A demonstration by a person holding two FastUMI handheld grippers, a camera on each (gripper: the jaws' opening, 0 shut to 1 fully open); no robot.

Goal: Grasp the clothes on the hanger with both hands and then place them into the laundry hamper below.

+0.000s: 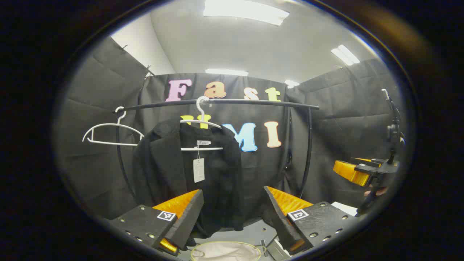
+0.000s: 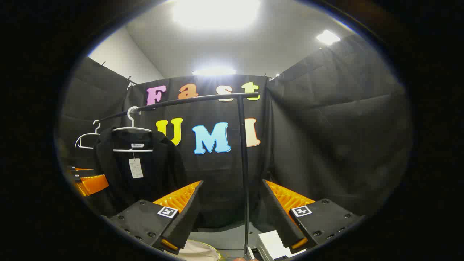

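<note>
Count: 2 white hangers on 1 rail point(image 1: 253, 103), the left hanger point(image 1: 108, 134) bare, the right hanger point(image 1: 201, 125) loaded. 1 black jacket point(image 1: 170, 170) with 1 tag point(image 1: 198, 169). 1 hamper point(image 1: 225, 251) near, below. 2 grippers.

The black jacket point(image 1: 188, 170) is matt cloth with a fine, slightly rough weave; its hang tag point(image 1: 198, 170) looks like plain paper; the white hanger point(image 1: 201, 125) is smooth and faintly glossy; the rail point(image 1: 217, 103) is smooth dark metal with a dull sheen; the laundry hamper point(image 1: 225, 251) is pale, thin fabric.
</note>
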